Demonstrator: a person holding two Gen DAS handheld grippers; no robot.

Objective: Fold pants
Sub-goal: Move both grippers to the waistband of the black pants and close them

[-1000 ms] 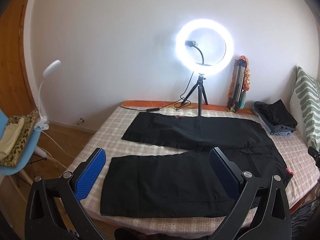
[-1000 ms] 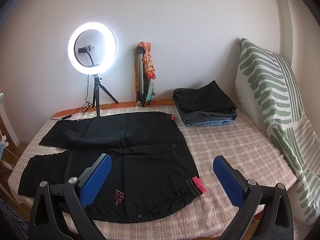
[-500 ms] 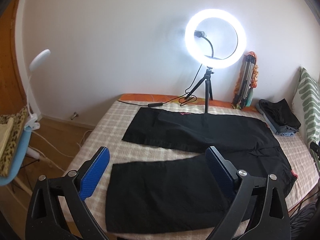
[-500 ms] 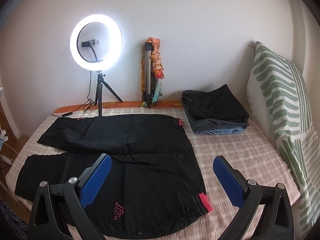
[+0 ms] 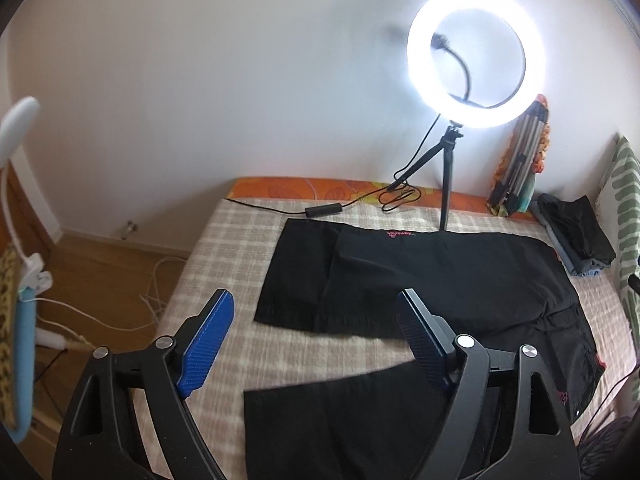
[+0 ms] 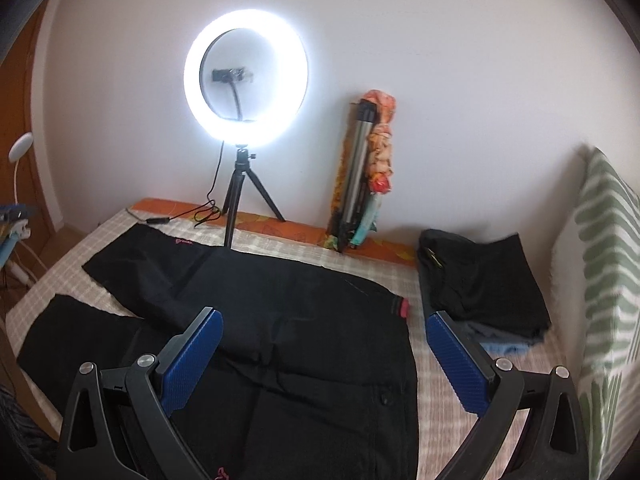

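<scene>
facing pants (image 5: 420,280), leopard cloth (image 5: 6,292) leftward

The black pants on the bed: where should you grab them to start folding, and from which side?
Probably the far leg of the black pants, at its hem and its waistband corner. Come from the near side, over the near leg. The pants lie flat with legs spread, so that leg can be drawn over the near one.

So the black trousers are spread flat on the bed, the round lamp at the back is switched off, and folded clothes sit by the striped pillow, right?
Not quite: the round lamp is switched on, glowing bright white in the right wrist view. The rest holds: black trousers flat on the bed, folded clothes by the striped pillow.
</scene>
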